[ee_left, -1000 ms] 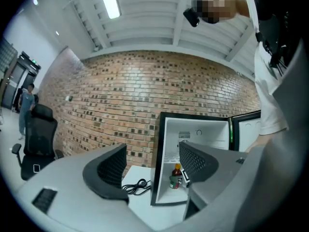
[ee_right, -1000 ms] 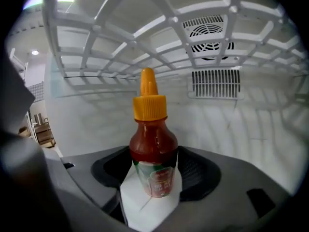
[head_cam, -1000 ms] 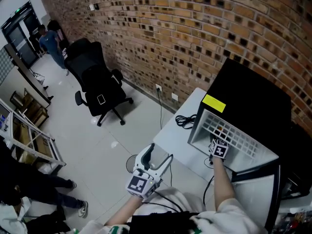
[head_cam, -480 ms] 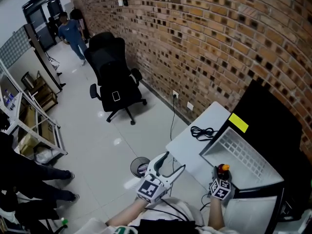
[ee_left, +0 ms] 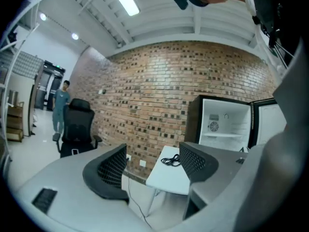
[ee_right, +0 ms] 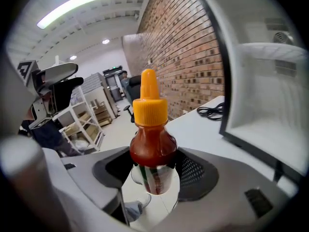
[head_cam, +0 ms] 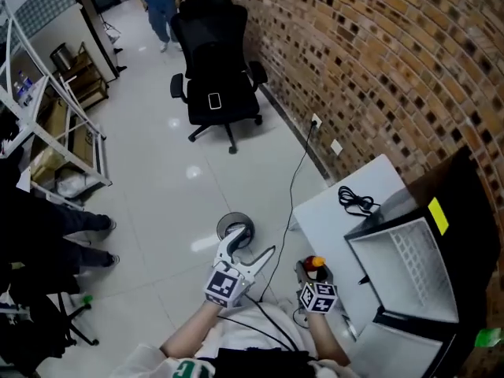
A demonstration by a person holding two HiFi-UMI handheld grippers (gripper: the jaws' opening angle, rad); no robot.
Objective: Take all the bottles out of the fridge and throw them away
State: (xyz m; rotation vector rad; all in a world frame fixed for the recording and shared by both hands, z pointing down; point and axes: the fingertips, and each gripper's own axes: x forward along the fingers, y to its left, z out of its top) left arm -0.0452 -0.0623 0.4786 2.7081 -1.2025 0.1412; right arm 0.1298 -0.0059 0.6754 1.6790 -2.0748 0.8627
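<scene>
Right tongs [ee_right: 153,174] clamp clear plastic bottle of red sauce, orange cap [ee_right: 149,146]; left tongs [ee_left: 152,164] wide apart; black fridge [ee_left: 224,124] open.

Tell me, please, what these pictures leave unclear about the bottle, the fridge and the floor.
- Sauce bottle, right gripper view: label print too small to read.
- Fridge, left gripper view: lower shelves hidden by the left gripper's own body.
- Round floor object, head view: partly behind the left gripper; contents unclear.

Black office chair [head_cam: 214,93], brick wall [head_cam: 378,69], white table [head_cam: 327,223]
</scene>
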